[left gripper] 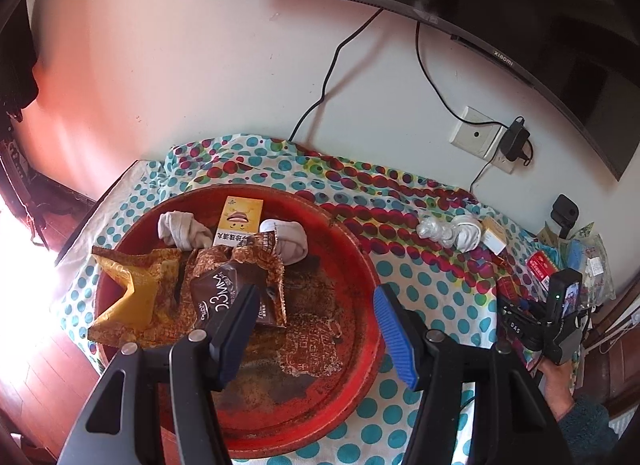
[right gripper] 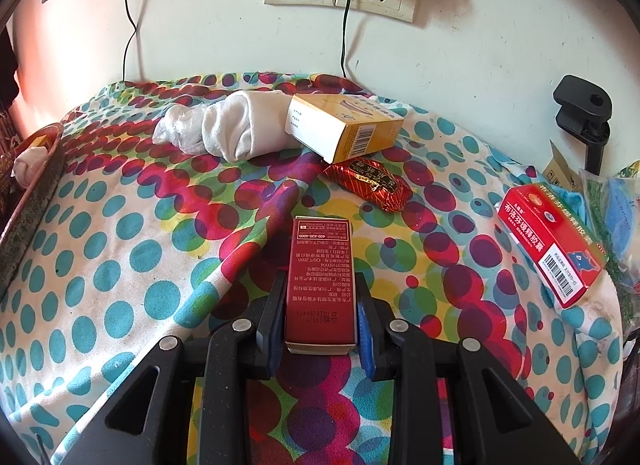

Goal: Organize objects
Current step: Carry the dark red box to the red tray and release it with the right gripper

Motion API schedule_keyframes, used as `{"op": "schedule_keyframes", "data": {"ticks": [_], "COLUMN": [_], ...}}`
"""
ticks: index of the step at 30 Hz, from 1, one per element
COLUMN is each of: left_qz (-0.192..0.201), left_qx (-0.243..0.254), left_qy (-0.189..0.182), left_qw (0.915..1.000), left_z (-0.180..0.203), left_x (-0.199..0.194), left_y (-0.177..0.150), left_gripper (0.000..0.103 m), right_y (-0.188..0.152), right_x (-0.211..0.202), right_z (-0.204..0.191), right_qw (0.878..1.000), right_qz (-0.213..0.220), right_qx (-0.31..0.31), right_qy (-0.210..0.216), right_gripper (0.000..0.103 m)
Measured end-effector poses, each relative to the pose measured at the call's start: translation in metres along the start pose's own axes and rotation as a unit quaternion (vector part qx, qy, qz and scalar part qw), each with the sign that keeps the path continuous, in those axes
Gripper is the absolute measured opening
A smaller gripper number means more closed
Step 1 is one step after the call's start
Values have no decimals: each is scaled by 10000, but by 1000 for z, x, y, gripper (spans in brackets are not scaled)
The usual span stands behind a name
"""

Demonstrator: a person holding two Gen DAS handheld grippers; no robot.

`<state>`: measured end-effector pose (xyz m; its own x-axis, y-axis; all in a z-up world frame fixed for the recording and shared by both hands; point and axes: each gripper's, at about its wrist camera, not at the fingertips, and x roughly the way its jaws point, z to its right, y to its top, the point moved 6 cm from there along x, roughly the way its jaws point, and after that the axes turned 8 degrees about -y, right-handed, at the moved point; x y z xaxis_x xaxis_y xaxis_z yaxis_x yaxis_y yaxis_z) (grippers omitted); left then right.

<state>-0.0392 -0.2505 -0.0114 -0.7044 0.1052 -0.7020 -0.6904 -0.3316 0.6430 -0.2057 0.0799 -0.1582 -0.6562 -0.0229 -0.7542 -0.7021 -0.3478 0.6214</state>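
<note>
A desk covered by a dotted cloth (right gripper: 120, 265) carries everything. On the cloth at the left sits a round red tray (left gripper: 356, 265). Toward the wall lie a crumpled clear plastic bag (right gripper: 176, 127) and a rolled white sock (right gripper: 236, 129), touching each other, with a yellow box (right gripper: 344, 129) leaning tilted against the sock. Just in front of that box lies a red foil packet (right gripper: 370, 183). A dark red box (right gripper: 320, 277) rests in the middle, and a brighter red box (right gripper: 552, 245) lies at the right edge.
</note>
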Motion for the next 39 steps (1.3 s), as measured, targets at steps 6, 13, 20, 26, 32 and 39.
{"op": "schedule_keyframes", "data": {"ticks": [6,13,20,26,32,39], "left_qz": [80,424,630,524,556,660], "left_qx": [65,122,-44,110,208,28], "left_qy": [-195,-80,81,41,38,157], "left_qw": [9998,9990,9980,9986,9982,9977], "left_z": [10,4,-12,-2,4,-8], "left_x": [-16,-48,-64,-58,-62,-69], "left_y": [4,11,16,14,13,17], "left_gripper": [61,61,64,64,64,64], "right_y": [0,0,0,0,16,53], "right_x": [0,-1,-2,-6,-32,-84], "right_z": [-1,-3,-4,-1,-2,-72], "right_qw": [10000,10000,10000,9999,9993,9929], "right_qz": [4,5,38,72,325,741], "right_qx": [-9,9,-75,90,167,-311], "right_qy": [-23,-16,-31,-34,55,877], "right_gripper": [28,28,28,28,28,28]}}
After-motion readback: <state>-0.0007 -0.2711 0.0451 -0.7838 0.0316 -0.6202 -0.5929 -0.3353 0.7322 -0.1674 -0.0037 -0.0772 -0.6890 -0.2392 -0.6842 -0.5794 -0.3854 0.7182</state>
